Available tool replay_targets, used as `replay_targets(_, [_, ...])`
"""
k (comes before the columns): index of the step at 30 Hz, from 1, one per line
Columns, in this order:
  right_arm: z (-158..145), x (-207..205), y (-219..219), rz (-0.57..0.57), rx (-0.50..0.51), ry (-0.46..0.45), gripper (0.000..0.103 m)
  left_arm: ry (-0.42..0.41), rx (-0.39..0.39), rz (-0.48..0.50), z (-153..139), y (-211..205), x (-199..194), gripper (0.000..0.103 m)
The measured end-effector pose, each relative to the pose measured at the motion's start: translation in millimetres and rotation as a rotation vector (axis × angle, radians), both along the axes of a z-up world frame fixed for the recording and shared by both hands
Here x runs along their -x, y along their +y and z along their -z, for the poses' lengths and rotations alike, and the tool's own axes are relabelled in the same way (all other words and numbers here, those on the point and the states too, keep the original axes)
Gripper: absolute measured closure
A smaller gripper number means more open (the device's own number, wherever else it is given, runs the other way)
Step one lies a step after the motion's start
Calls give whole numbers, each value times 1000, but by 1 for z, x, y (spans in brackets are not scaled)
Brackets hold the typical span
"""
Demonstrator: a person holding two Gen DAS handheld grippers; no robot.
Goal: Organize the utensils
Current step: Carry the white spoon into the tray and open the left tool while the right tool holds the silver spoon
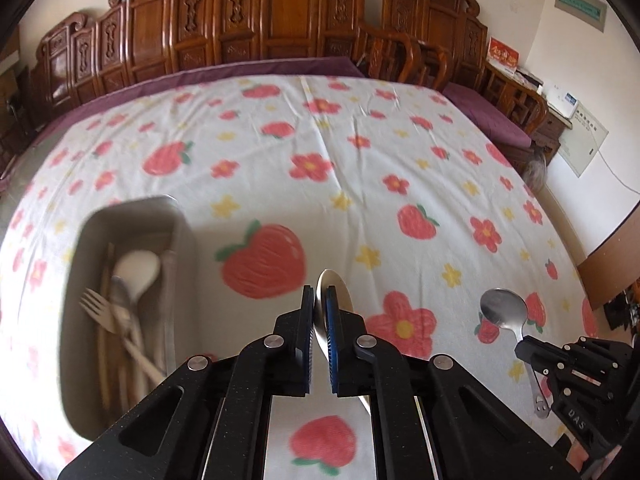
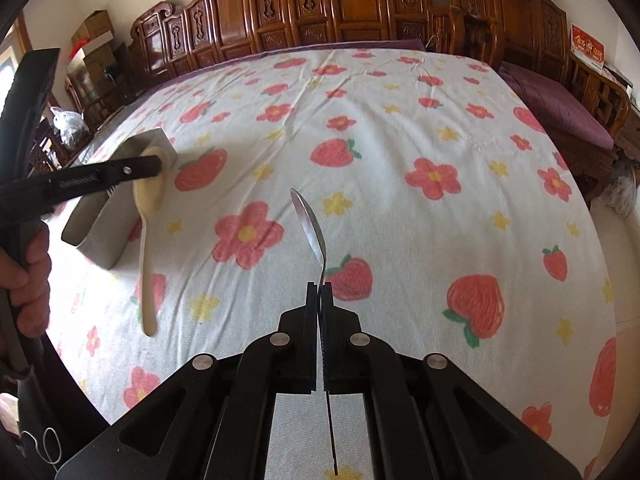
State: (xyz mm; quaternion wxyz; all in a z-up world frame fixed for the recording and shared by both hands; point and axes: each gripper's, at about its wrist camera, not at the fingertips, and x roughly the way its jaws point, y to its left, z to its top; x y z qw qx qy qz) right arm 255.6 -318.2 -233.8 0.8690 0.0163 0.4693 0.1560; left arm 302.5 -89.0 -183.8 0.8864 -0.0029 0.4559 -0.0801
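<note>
The left hand-held gripper [image 1: 319, 312] is clamped on the bowl of a pale spoon [image 2: 149, 200], lifted just right of the metal tray [image 1: 182, 232] of cutlery on the cloth-covered surface [image 1: 360, 168]. The right hand-held gripper [image 2: 319, 292] pinches a steel spoon [image 2: 310, 224] by its neck. Both look light, stiff and slippery; a handle hold would probably swing less.

Right hand-held gripper [image 2: 319, 292] clamps a metal spoon [image 2: 310, 224] above the strawberry-print cloth [image 2: 400, 128].

A strawberry-and-flower tablecloth [image 2: 400, 128] covers the table, with a metal utensil tray [image 1: 182, 232] resting on it
</note>
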Motion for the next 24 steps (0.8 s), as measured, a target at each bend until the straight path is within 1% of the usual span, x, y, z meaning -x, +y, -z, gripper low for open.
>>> replay_targets(6, [-13,4,5,-7,-14,-28,101,-43,-5,2,-30,25,7,98])
replay_targets(10, [-22,8,14,-20,-15,-47,101,-70,-24,-2,-48,46,11,98])
replay_targets(17, [-34,8,38,-53,-11,-62,101,-83,-63,-15,-65,79,9,98])
replay_targets(20, [-40,6,49,-69,-17,-71,101,-95,-94,-24,-73,92,6,98])
replay_targets(24, [-50,3,66,-86,-32,-83,101,-67,-145,-30,-71,110,-4,98])
